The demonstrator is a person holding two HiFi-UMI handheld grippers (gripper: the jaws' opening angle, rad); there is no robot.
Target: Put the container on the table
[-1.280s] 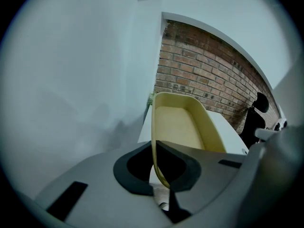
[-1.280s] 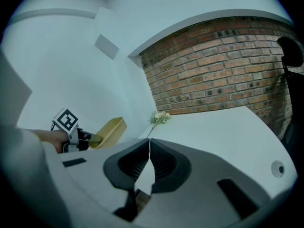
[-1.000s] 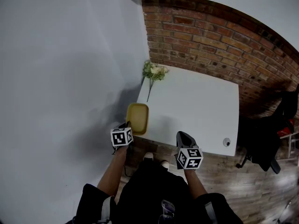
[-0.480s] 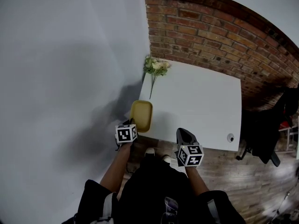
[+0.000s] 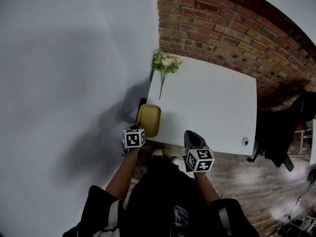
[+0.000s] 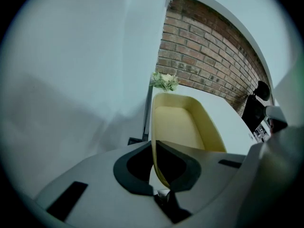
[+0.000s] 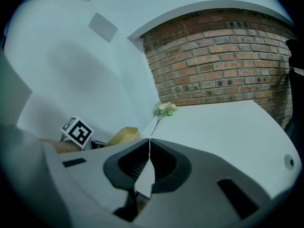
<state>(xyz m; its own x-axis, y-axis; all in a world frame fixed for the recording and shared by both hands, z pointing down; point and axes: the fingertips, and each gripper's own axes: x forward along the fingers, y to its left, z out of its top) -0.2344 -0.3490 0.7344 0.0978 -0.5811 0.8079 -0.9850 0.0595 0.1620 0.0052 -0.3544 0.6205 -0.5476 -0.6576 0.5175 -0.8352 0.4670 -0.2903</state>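
Observation:
A shallow yellow container (image 5: 148,120) (image 6: 183,125) hangs over the near left corner of the white table (image 5: 212,107). My left gripper (image 5: 138,132) (image 6: 155,148) is shut on the container's near rim, and the thin wall runs between the jaws. Whether the container touches the tabletop cannot be told. My right gripper (image 5: 193,138) (image 7: 149,148) is shut on nothing and hovers over the table's near edge, to the right of the container. The container (image 7: 124,135) also shows at the left of the right gripper view, beside the left gripper's marker cube (image 7: 77,130).
A bunch of pale flowers (image 5: 165,65) (image 6: 164,81) (image 7: 164,109) lies at the table's far left corner. A brick wall (image 5: 222,28) stands behind, a white wall (image 5: 74,73) to the left. A dark chair (image 5: 284,132) is right of the table. A small round fitting (image 5: 245,141) sits near the front right edge.
The view has drifted so the table and container sit a little higher in the frame. Both grippers have crept slightly toward the table. The left one still holds the container.

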